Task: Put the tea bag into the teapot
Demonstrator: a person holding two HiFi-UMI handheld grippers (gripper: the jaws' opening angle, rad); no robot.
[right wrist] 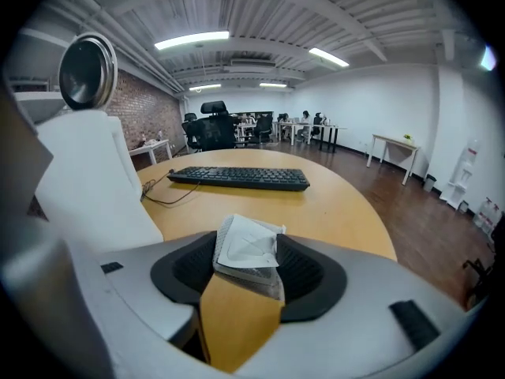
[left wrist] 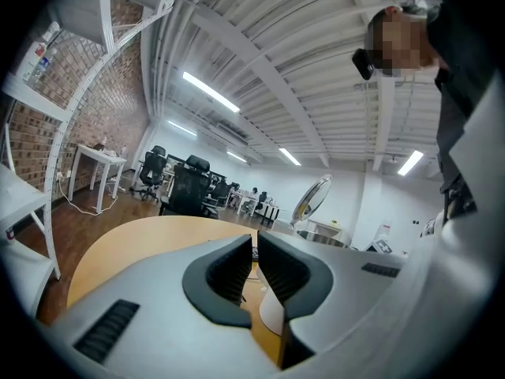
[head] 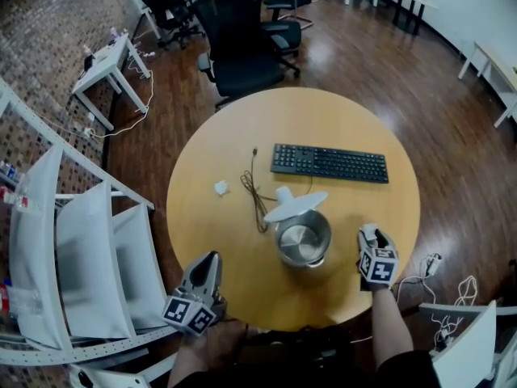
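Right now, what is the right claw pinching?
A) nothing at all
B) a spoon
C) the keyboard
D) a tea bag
D: in the right gripper view, the right claw has a white tea bag squeezed between its two pads.

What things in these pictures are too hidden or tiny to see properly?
- Tea bag: in the head view the right gripper covers it.
- White scrap on the table: head view, too small to tell what it is.
- Teapot: the right gripper view shows only its side and lid, not inside; in the head view, water or none is unclear.
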